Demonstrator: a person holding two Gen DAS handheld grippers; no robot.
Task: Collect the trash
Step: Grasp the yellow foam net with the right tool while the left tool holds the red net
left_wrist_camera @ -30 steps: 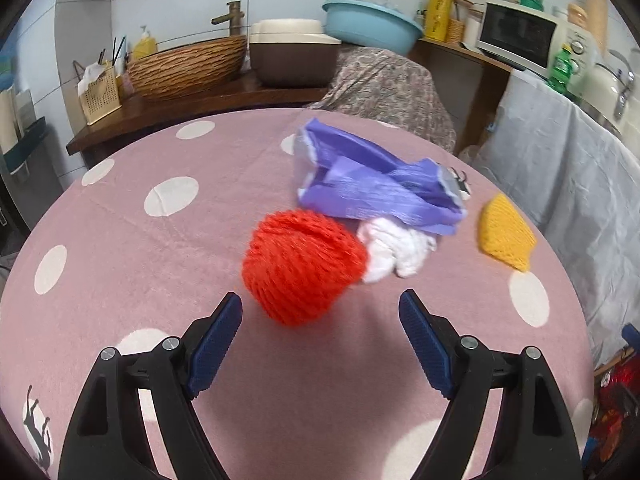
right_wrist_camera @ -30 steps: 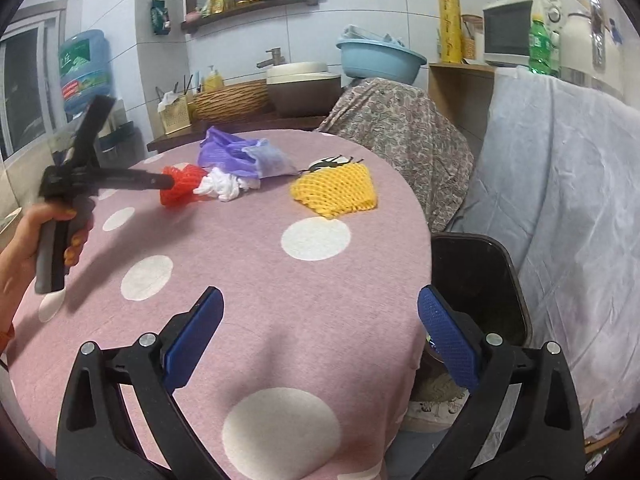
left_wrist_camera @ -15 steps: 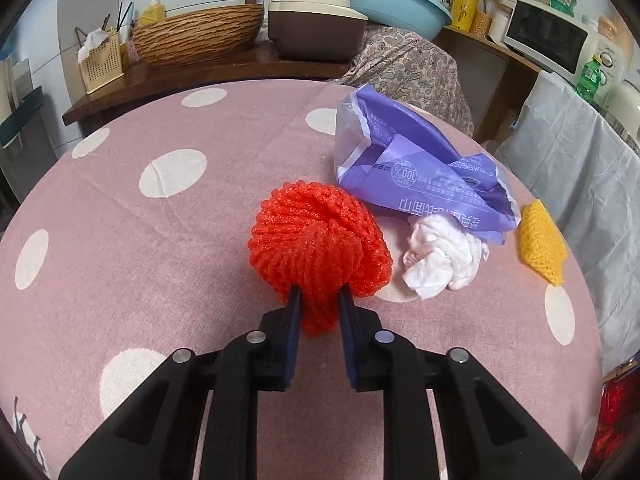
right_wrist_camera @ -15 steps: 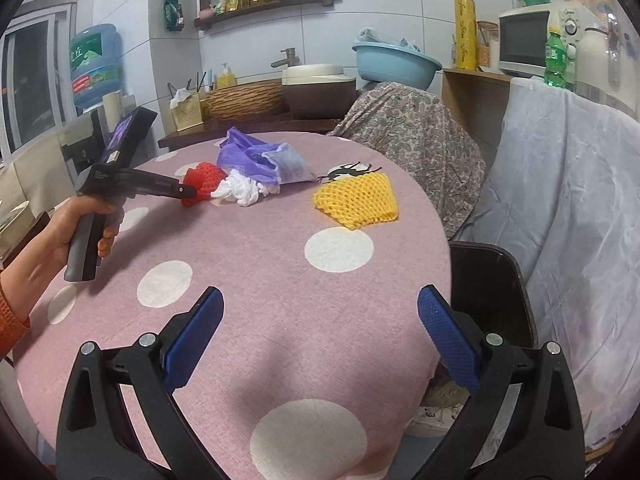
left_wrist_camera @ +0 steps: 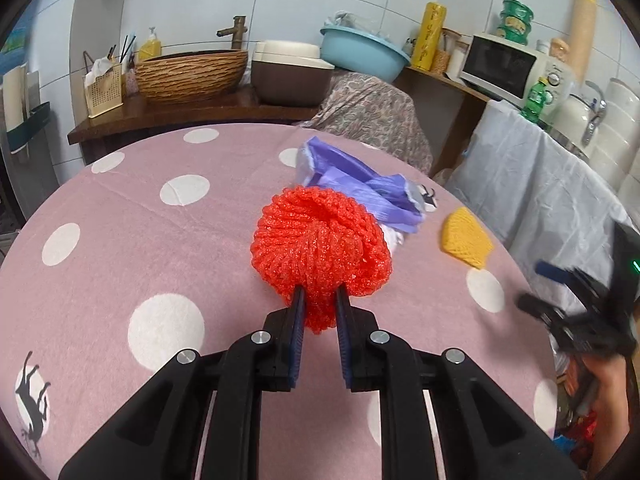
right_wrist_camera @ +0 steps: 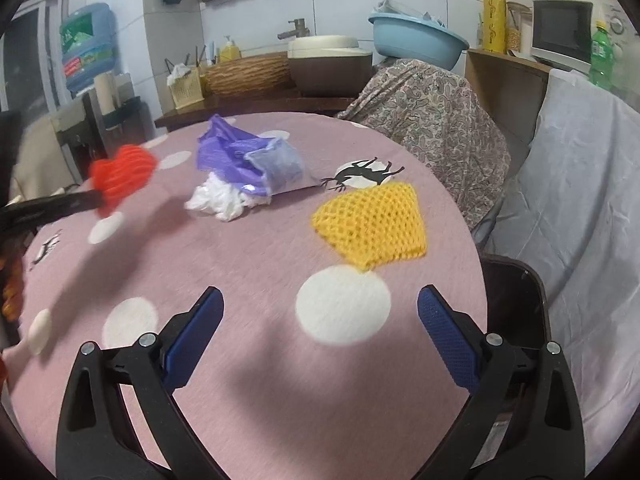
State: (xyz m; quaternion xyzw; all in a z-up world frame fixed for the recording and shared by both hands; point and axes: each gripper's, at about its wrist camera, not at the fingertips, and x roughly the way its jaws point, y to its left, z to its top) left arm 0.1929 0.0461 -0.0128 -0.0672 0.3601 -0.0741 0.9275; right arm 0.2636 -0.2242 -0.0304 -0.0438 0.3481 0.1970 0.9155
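Observation:
A red foam net is pinched at its lower end by my left gripper, which is shut on it and holds it just above the pink spotted tablecloth. The right wrist view shows the same red net raised at the left. Behind it lie a purple plastic bag and a crumpled white wad. A yellow foam net lies flat near the table's right edge. My right gripper is open over a white dot, short of the yellow net, with nothing between its fingers.
A dark bin stands on the floor beside the table's right edge, next to a grey draped cloth. A chair under a paisley cover is behind the table. A wooden counter holds a wicker basin and pots.
My left gripper closed on the red net and lifted it off the cloth, drawing it back from the purple bag. My right gripper moved forward over the table toward the yellow net.

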